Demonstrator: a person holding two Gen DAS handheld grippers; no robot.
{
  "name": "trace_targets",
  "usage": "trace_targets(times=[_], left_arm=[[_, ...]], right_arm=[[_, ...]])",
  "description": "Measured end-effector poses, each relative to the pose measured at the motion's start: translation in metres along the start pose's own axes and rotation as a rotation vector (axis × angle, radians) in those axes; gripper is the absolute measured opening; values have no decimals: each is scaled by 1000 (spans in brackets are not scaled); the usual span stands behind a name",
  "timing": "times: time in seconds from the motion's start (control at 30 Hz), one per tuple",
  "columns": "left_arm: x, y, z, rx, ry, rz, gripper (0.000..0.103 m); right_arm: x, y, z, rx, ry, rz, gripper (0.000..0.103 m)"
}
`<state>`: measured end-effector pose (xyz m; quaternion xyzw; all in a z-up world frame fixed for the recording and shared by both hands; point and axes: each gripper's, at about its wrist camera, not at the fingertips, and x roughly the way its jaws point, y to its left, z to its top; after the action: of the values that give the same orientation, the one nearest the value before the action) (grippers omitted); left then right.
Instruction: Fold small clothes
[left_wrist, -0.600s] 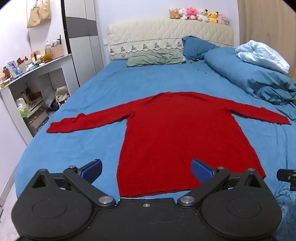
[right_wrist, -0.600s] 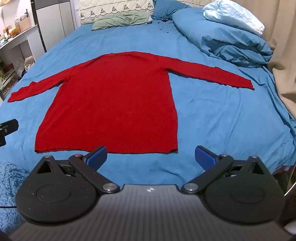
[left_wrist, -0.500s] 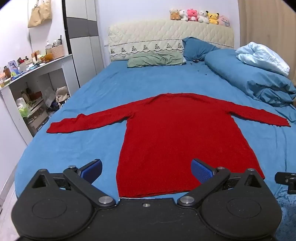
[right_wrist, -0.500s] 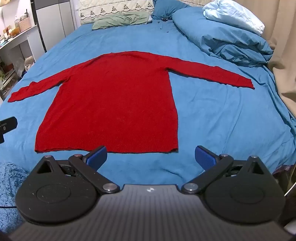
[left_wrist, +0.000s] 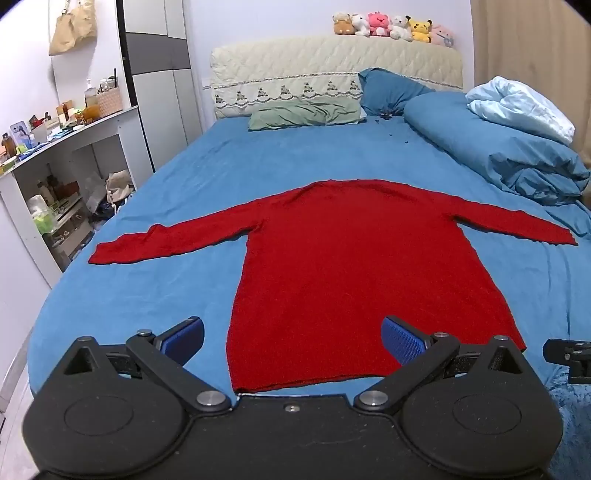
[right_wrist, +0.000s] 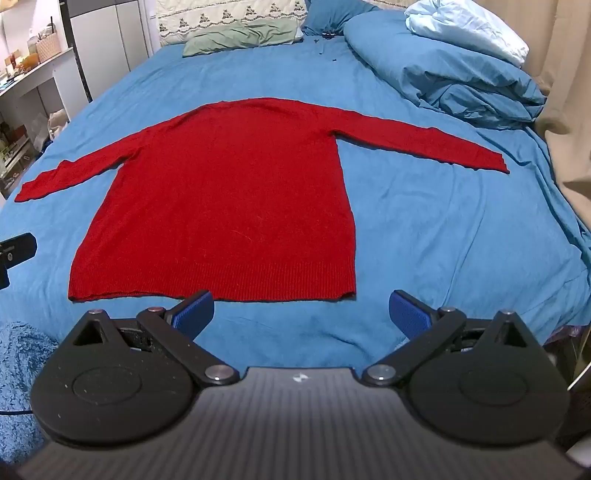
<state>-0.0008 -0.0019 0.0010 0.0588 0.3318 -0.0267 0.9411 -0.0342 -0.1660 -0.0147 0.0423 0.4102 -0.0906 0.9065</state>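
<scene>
A red long-sleeved sweater (left_wrist: 354, 273) lies flat on the blue bed sheet (left_wrist: 229, 177), sleeves spread out to both sides, hem nearest me. My left gripper (left_wrist: 291, 338) hangs open above the hem's left half, nothing between its blue pads. In the right wrist view the same sweater (right_wrist: 236, 199) is spread out ahead. My right gripper (right_wrist: 301, 314) stands open just short of the hem's right part, over bare sheet (right_wrist: 443, 236). Neither gripper touches the sweater.
A bunched blue duvet (left_wrist: 509, 162) and a pale blue blanket (left_wrist: 517, 107) lie along the right side. Pillows (left_wrist: 306, 114) rest at the headboard. A white shelf unit (left_wrist: 62, 170) stands left of the bed. A beige curtain (right_wrist: 569, 96) hangs on the right.
The left wrist view has tilted up slightly, so the sweater sits a little lower in frame. The right gripper has barely moved. Both stay open.
</scene>
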Motion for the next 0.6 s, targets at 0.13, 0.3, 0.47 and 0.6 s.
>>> trace_targets(times=[0.13, 0.3, 0.47, 0.6], left_arm=[[0, 2, 0, -2, 3, -4, 103], [2, 4, 0, -1, 5, -2, 103], [2, 2, 0, -4, 6, -1, 103], [2, 2, 0, -5, 5, -2, 103]], right_arm=[[0, -1, 0, 3, 2, 2, 103], [2, -2, -1, 3, 6, 3, 103], [3, -2, -1, 4, 7, 5, 103], [2, -1, -1, 4, 7, 4, 103]])
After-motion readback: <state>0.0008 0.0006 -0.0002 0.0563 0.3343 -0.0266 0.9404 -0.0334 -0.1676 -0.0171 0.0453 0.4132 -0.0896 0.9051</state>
